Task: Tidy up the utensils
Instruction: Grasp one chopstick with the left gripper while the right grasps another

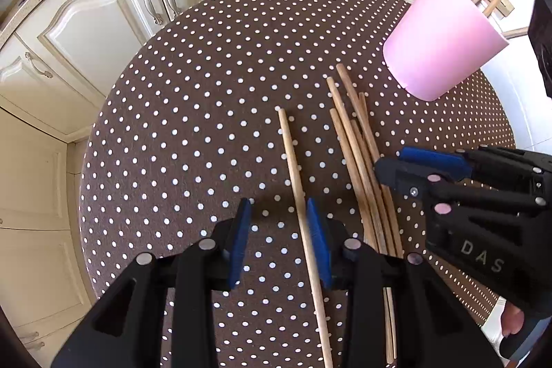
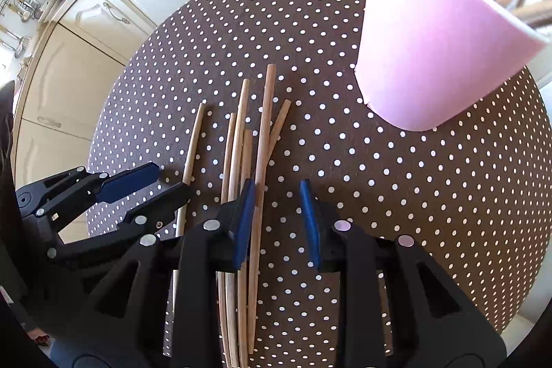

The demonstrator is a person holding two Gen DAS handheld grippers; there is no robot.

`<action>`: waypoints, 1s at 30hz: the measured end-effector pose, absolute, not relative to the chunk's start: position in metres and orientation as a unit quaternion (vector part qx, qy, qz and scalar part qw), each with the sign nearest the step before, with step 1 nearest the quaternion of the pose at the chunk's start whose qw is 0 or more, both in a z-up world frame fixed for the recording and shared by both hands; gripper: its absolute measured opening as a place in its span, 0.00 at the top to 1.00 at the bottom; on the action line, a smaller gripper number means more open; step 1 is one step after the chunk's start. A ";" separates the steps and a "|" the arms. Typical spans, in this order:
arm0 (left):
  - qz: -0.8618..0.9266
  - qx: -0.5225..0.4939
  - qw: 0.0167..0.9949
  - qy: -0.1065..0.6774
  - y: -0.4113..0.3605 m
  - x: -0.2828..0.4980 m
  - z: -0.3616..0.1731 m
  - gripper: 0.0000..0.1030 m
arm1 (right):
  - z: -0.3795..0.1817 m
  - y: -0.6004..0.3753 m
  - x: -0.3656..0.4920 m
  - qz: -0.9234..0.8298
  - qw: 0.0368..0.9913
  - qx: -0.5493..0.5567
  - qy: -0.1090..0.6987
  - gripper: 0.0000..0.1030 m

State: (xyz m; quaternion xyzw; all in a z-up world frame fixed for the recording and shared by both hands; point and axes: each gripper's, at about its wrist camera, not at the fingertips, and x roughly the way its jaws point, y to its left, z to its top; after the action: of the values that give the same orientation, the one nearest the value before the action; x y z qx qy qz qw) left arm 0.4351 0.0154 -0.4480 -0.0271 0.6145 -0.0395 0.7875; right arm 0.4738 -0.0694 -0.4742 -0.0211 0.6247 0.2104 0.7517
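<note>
Sticks: the single stick (image 1: 299, 195) runs up the left wrist frame from the lower centre, its long axis roughly in line with the left gripper (image 1: 279, 212). It lies just inside that gripper's right finger (image 1: 315, 230); the fingers stand apart and the left pad is clear of it, so nothing is clamped.

In the right wrist frame the right gripper (image 2: 277, 200) stands over the bundle (image 2: 241, 161), which fans up the middle of the frame. Its fingers are apart too. The longest stick (image 2: 264, 140) passes just inside the left finger (image 2: 245, 216), while the rest of the bundle lies beneath or outside that finger. The gap to the right pad is bare cloth. No earlier view shows motion, and I cannot tell whether any pad touches wood.

Each hand is thus nearest its own target, and both grasps look like the step in hand: closing across the sticks' width, not along it.

The sticks are thin, round, pale wooden rods with blunt ends. They lie on a round tabletop (image 1: 189, 126) under brown cloth with white dots. At the upper right stands a pink cup (image 1: 445, 40), smooth and tapered, with several sticks already upright in it. Cream cabinets (image 1: 103, 16) lie beyond.
</note>
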 end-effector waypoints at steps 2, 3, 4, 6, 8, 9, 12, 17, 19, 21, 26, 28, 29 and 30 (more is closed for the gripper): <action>-0.037 -0.025 0.787 0.615 0.014 0.435 -0.448 0.67 | -0.475 -0.062 0.476 0.202 0.751 -0.045 0.627 0.85; -0.036 -0.023 0.787 0.615 0.010 0.434 -0.447 0.67 | -0.476 -0.059 0.477 0.201 0.750 -0.058 0.628 0.85; -0.035 -0.022 0.787 0.615 0.006 0.434 -0.446 0.68 | -0.477 -0.058 0.479 0.202 0.748 -0.057 0.630 0.86; -0.030 -0.016 0.787 0.615 0.002 0.434 -0.445 0.71 | -0.477 -0.058 0.480 0.200 0.744 -0.051 0.635 0.88; -0.024 -0.013 0.788 0.615 -0.002 0.434 -0.444 0.84 | -0.478 -0.057 0.483 0.192 0.743 -0.054 0.639 0.92; -0.020 -0.012 0.788 0.615 -0.002 0.435 -0.444 0.92 | -0.479 -0.060 0.485 0.193 0.741 -0.052 0.641 0.92; -0.014 -0.013 0.788 0.615 -0.001 0.438 -0.444 0.94 | -0.479 -0.061 0.487 0.195 0.739 -0.053 0.643 0.93; -0.017 -0.043 0.789 0.612 0.006 0.435 -0.443 0.95 | -0.478 -0.073 0.483 0.198 0.739 -0.047 0.642 0.94; -0.024 -0.060 0.792 0.607 0.011 0.434 -0.440 0.95 | -0.475 -0.077 0.476 0.208 0.739 -0.039 0.639 0.94; -0.031 -0.065 0.798 0.598 0.012 0.430 -0.433 0.95 | -0.470 -0.082 0.469 0.213 0.742 -0.034 0.635 0.94; -0.051 -0.071 0.813 0.575 0.007 0.422 -0.412 0.95 | -0.452 -0.091 0.457 0.223 0.752 -0.017 0.620 0.94; -0.064 -0.076 0.819 0.565 0.004 0.418 -0.402 0.95 | -0.442 -0.096 0.452 0.224 0.758 -0.003 0.612 0.94; -0.068 -0.075 0.822 0.560 0.002 0.416 -0.397 0.95 | -0.438 -0.098 0.450 0.224 0.761 0.001 0.608 0.94; -0.073 -0.073 0.824 0.556 -0.001 0.413 -0.393 0.95 | -0.434 -0.100 0.448 0.224 0.764 0.006 0.604 0.94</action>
State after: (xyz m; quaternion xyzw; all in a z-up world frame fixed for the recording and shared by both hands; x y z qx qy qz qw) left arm 0.4134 -0.0010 -0.3926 -0.0733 0.5563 -0.0733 0.8245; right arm 0.4478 -0.1005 -0.4336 0.0056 0.6043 0.2244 0.7645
